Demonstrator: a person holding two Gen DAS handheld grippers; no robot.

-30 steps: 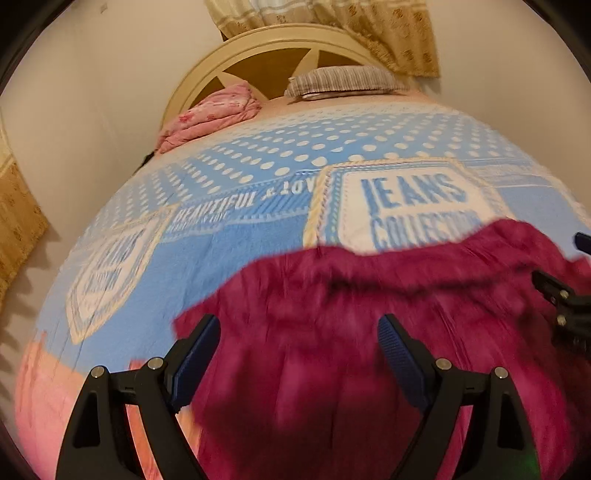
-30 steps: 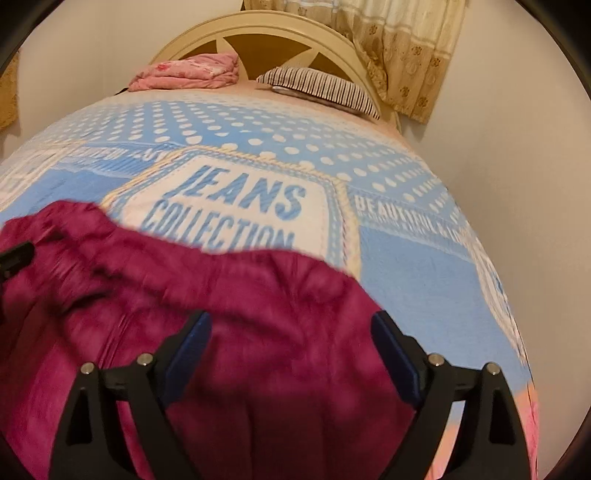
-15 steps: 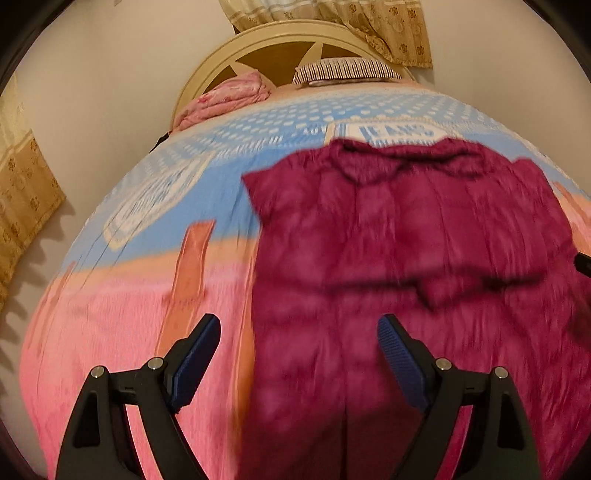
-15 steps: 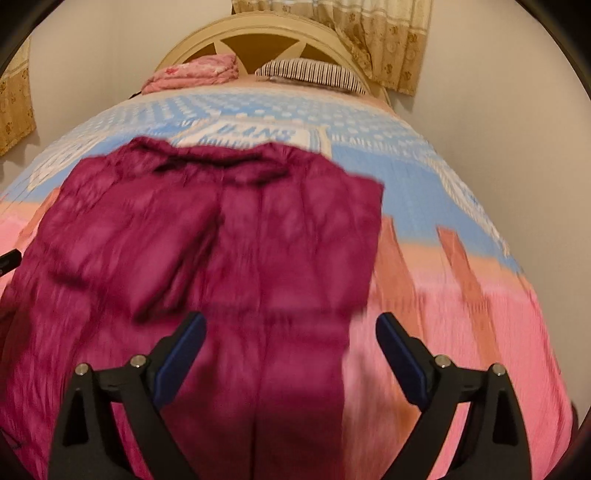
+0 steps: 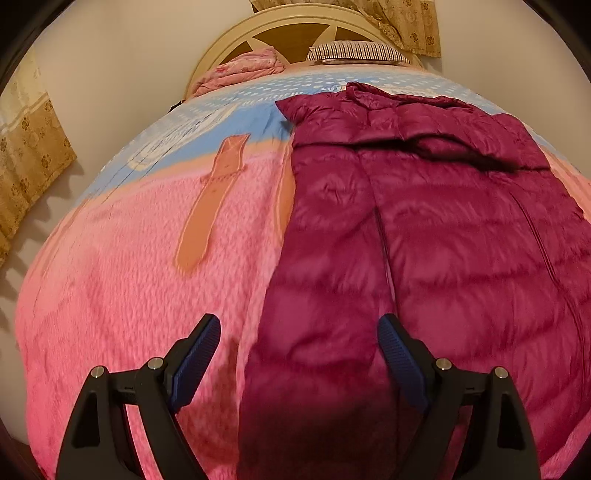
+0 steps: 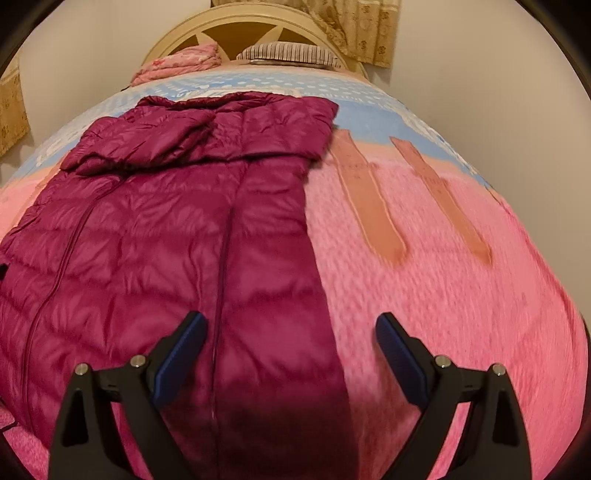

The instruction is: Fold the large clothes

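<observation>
Maroon quilted jacket (image 5: 443,229) spread flat lengthwise on pink-and-blue bedspread (image 5: 129,277), collar end toward headboard (image 5: 295,33), sleeves folded across the chest. Left gripper (image 5: 299,354) above jacket's left hem edge, jaws spread wide, nothing gripped. Right gripper (image 6: 291,350) above the opposite hem edge, jaws likewise wide apart and empty. Striped pillow (image 5: 354,51) and folded pink blanket (image 5: 243,68) by headboard.

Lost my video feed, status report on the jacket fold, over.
Left gripper and right gripper open, empty. Maroon puffer jacket flat on the bed, sleeves folded in. Nothing in the way.
</observation>
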